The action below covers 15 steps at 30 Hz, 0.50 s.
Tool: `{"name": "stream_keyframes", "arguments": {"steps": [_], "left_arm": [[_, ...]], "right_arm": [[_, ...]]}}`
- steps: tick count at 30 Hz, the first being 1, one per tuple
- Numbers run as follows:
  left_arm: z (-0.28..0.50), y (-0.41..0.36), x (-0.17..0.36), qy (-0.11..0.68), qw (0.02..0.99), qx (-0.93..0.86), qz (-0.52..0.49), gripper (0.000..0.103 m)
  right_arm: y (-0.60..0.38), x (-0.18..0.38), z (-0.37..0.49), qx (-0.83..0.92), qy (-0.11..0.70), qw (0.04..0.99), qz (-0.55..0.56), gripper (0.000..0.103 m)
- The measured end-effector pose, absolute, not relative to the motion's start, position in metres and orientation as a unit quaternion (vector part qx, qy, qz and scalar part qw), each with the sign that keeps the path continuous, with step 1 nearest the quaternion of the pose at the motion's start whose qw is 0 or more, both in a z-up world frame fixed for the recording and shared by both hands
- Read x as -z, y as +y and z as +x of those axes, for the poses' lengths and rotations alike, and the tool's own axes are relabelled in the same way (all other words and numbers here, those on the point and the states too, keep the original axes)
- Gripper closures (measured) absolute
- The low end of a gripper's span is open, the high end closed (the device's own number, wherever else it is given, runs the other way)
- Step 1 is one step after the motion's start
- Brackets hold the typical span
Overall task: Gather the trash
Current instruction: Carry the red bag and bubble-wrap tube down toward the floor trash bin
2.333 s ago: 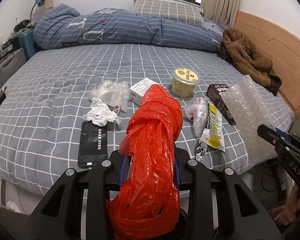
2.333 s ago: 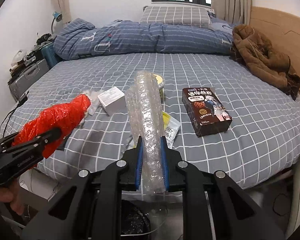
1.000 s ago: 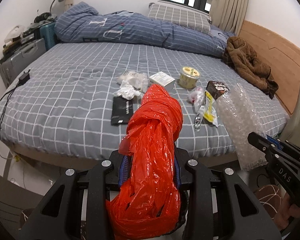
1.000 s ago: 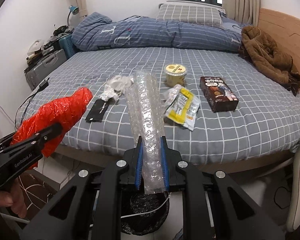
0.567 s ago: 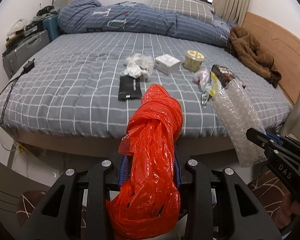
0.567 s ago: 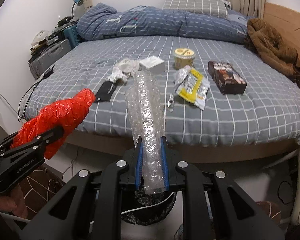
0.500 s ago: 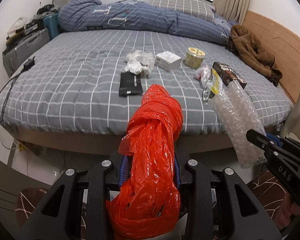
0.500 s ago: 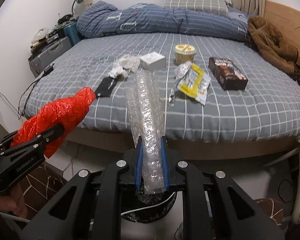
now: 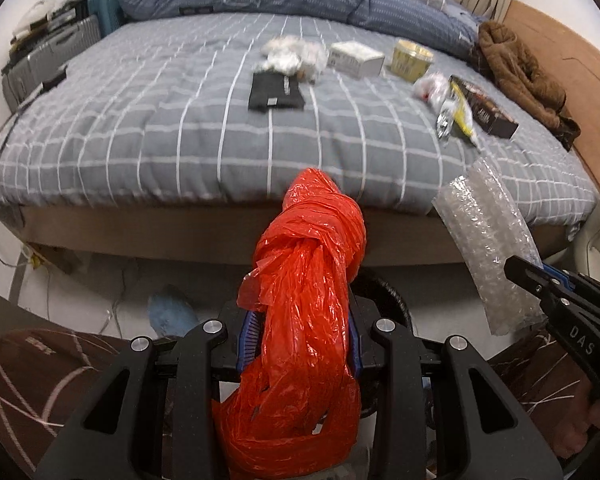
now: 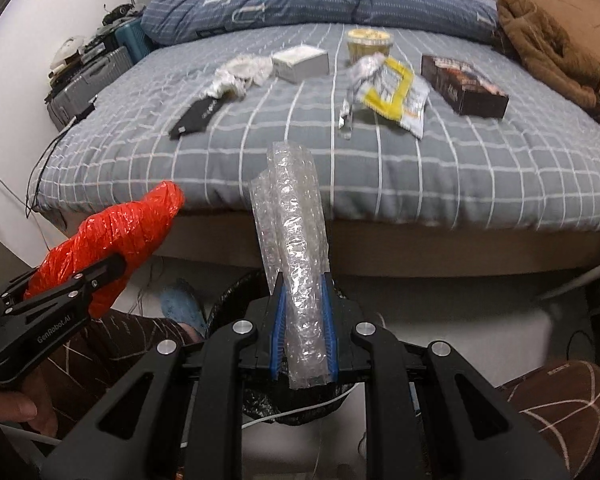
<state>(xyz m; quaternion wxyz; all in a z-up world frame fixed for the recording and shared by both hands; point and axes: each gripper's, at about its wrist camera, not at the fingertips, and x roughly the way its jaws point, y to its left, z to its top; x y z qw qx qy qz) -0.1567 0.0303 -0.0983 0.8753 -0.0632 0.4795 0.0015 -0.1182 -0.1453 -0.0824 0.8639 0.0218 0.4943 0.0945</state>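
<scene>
Both grippers have come down and tilted toward the floor since a second ago, so the bed (image 9: 148, 128) now fills only the upper part of each view and the floor below its edge is visible. The left gripper (image 9: 300, 332) has its jaws clamped on a crumpled red plastic bag (image 9: 304, 320), which stands up between the blue pads and spills out under them. The right gripper (image 10: 303, 312) has its jaws pressed together on a folded sheet of bubble wrap (image 10: 296, 240), which rises upright from between the pads. Directly below and behind both pairs of jaws sits a black-lined trash bin (image 10: 228, 300); its rim shows on both sides of the held bubble wrap. Far ahead of the jaws, on the bed, other trash lies in a loose row: a black flat packet (image 9: 276, 92), crumpled white tissue (image 9: 288, 56), a white small box (image 9: 354, 58), a yellow round tub (image 9: 412, 60), a yellow snack wrapper (image 10: 392, 88) and a dark brown box (image 10: 462, 84). A brown jacket (image 10: 552, 52) lies far to the right of the jaws. Legs in brown patterned trousers (image 10: 556, 396) show at the bottom, on both sides of the jaws.
</scene>
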Motion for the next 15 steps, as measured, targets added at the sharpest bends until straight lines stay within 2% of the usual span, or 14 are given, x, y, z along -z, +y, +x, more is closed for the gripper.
{"name": "stream_keyframes", "arguments": {"steps": [15], "left_arm": [[-0.137, 0.044, 0.168, 0.532, 0.844, -0.005, -0.071, 0.069]], "right_arm": [[-0.131, 0.171, -0.104, -0.094, 0.567, 0.818, -0.003, 0.087]]}}
